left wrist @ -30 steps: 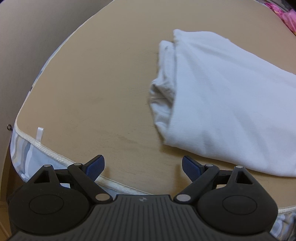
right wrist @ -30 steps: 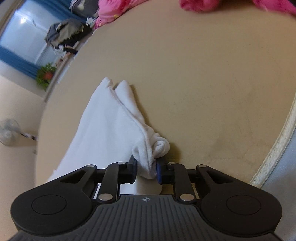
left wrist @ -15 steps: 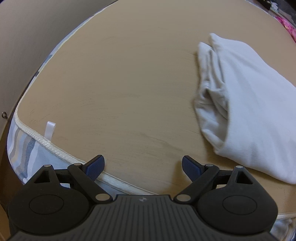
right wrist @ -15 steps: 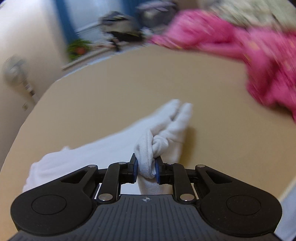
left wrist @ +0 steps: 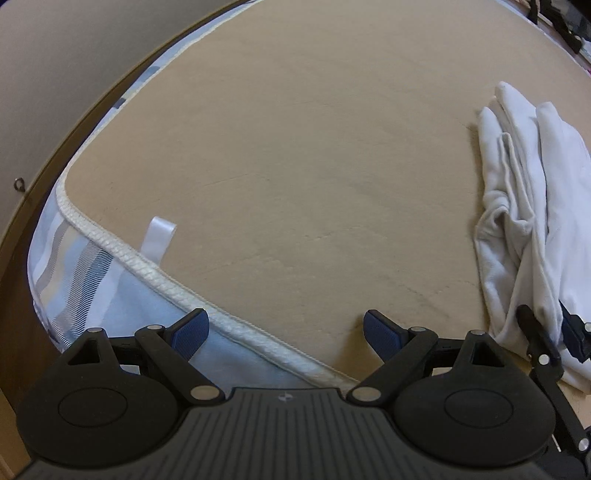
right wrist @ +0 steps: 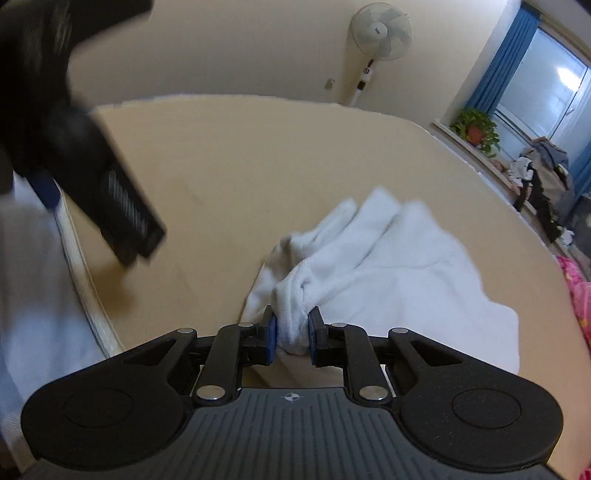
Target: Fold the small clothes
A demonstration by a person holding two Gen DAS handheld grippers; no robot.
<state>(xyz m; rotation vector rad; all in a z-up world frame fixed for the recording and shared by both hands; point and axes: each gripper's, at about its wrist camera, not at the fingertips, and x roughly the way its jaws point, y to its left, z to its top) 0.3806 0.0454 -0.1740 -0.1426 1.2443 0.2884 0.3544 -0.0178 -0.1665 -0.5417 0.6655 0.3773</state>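
A white garment [left wrist: 532,229] lies bunched on the tan mattress [left wrist: 295,147] at the right of the left wrist view. My left gripper [left wrist: 286,330] is open and empty over the mattress's near edge, left of the garment. My right gripper [right wrist: 291,334] is shut on a twisted corner of the white garment [right wrist: 388,273], and it also shows at the right edge of the left wrist view [left wrist: 554,332]. The left gripper appears blurred at the upper left of the right wrist view [right wrist: 92,177].
The mattress has a piped edge [left wrist: 155,273] with a white tag [left wrist: 159,236] and a wooden frame [left wrist: 74,122] beside the wall. A standing fan [right wrist: 380,33], a potted plant [right wrist: 476,129], a window and pink cloth [right wrist: 580,295] lie beyond.
The right gripper has swung round with the garment corner, so its view now faces the fan and window. The garment has shifted right in the left wrist view and is more bunched.
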